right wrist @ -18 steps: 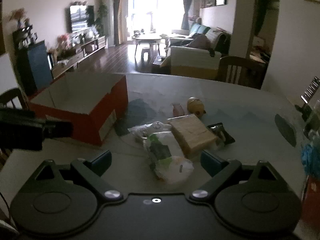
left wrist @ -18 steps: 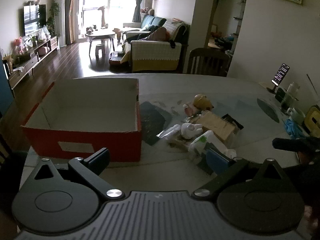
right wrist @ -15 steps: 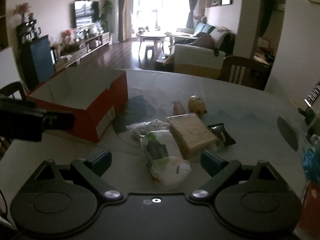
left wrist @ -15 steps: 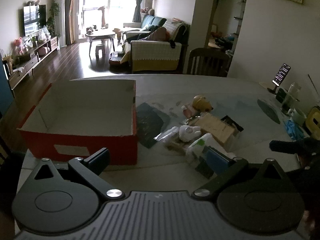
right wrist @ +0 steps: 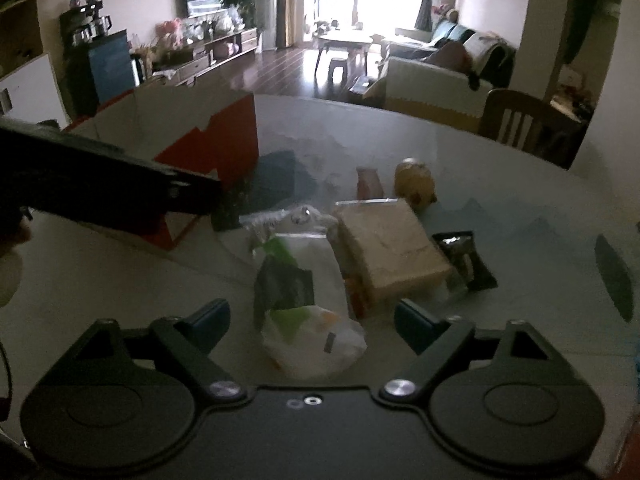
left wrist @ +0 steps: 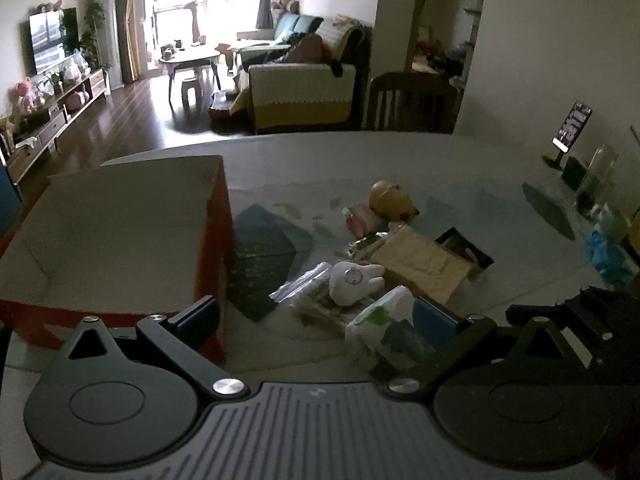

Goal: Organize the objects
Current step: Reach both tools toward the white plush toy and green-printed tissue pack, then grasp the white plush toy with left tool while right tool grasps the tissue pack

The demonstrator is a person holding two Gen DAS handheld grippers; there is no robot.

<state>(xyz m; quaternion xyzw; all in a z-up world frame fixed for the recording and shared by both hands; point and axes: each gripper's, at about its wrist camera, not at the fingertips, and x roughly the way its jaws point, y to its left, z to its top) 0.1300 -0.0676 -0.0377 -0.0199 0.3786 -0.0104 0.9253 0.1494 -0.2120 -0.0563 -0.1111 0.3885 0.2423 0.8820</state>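
Observation:
A red open cardboard box [left wrist: 120,240] [right wrist: 216,148] stands at the table's left. Right of it lies a pile: a white and green plastic bag [right wrist: 308,304] [left wrist: 384,320], a tan cardboard packet [right wrist: 388,244] [left wrist: 424,264], a white plush toy [left wrist: 352,280], a yellow round toy [left wrist: 390,200] [right wrist: 414,184], a pink item [left wrist: 360,216] and a black packet [right wrist: 464,256]. My left gripper [left wrist: 316,320] is open, its fingers straddling the box corner and the bag. My right gripper [right wrist: 312,320] is open with the bag between its fingers, not clamped.
A dark mat [left wrist: 260,256] lies beside the box. At the table's far right stand a phone on a stand [left wrist: 570,124], jars and a blue cloth [left wrist: 608,252]. A wooden chair [left wrist: 408,100] sits behind the table. The left gripper's body [right wrist: 100,184] crosses the right wrist view.
Both grippers have moved forward and lower toward the pile; the bag now sits between the right gripper's fingers. The left gripper shifted right past the box corner.

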